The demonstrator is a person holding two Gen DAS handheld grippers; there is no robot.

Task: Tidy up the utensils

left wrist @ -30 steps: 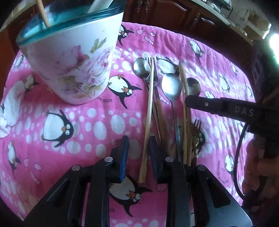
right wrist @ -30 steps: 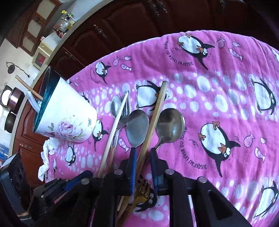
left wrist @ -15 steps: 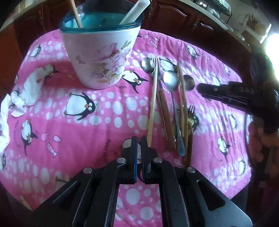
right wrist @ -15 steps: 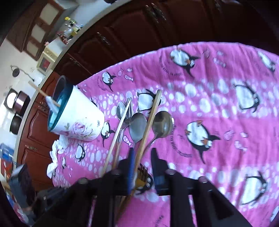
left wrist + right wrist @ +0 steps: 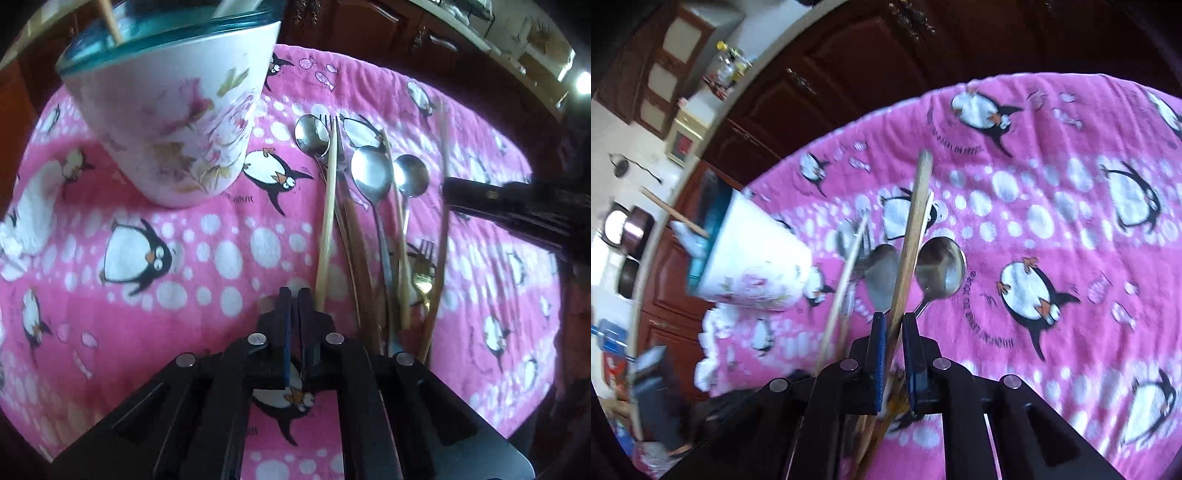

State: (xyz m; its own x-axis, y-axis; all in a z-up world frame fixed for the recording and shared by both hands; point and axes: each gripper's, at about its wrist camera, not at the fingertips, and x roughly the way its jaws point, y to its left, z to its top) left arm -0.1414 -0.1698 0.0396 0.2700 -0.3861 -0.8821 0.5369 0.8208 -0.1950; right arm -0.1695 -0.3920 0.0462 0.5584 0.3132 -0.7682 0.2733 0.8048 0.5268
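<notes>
Curving blurred lettering [image 5: 988, 321] beside cloth penguins [image 5: 1032, 291]

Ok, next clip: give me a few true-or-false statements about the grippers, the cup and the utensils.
1. The left gripper grips a spoon. False: it is shut on nothing, beside the row of utensils.
2. The right gripper holds a wooden chopstick. True; its jaws have just been closing on it.
3. The floral cup is empty. False: a second chopstick and a white utensil stand in it.
4. Metal spoons lie on the pink cloth. True.
</notes>
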